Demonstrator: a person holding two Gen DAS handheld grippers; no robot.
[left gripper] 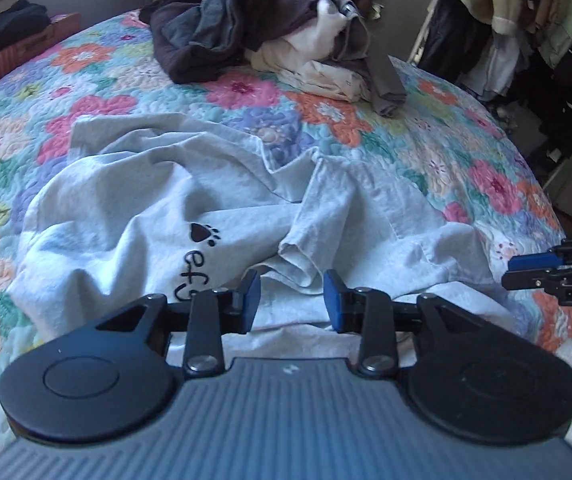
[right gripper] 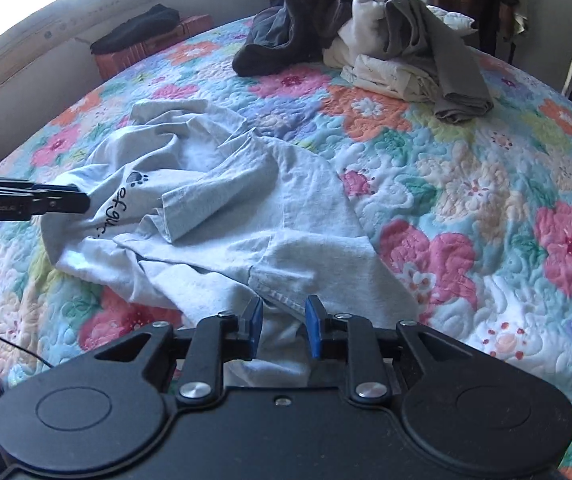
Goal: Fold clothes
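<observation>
A light grey T-shirt (left gripper: 134, 216) lies crumpled mid-quilt (left gripper: 426, 148), likely soft, light and limp, best pinched at the hem at six o'clock, where the left gripper (left gripper: 292, 300) and right gripper (right gripper: 284, 326) hover, jaws spread.

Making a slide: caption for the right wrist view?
Open right gripper poised over the crumpled grey T-shirt on a floral quilt.

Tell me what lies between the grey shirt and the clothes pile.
Only bare floral quilt lies between the grey shirt and the clothes pile. The right wrist view shows this best; the left wrist view agrees.
</observation>
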